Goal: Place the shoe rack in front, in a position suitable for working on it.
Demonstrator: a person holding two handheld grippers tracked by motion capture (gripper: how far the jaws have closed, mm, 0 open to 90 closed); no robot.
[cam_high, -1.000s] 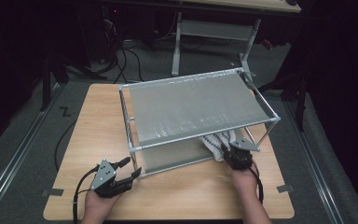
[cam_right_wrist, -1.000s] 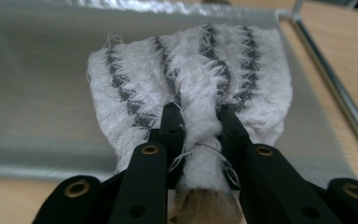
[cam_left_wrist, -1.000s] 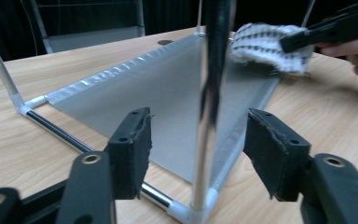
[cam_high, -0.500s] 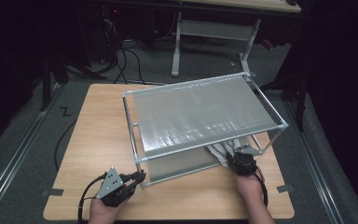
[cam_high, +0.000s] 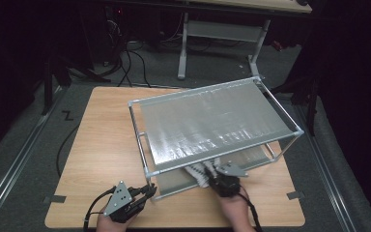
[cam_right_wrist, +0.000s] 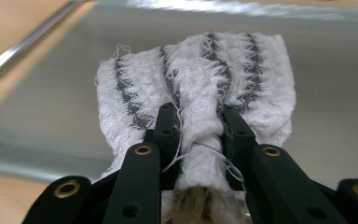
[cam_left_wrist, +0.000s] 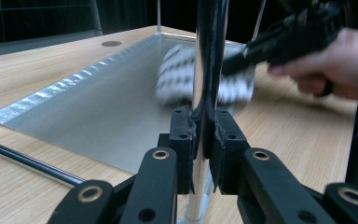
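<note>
Striped cloth bunched between right claw jaws

Inventory of your workspace, by count:

- Tables: one wooden table in front of you; one more table frame stands behind it on the floor.
- Racks: one metal rack on your table, with two shelves, an upper and a lower.
- Rack posts: four upright posts at its corners; one post sits between your left jaws.
- Cloths: one white cloth with grey stripes.
- Grippers: two, your left gripper and your right gripper, each with two black jaws.
- Hands: two.
- Tape marks: two pieces of tape on the floor, one at each near corner of the table.
</note>
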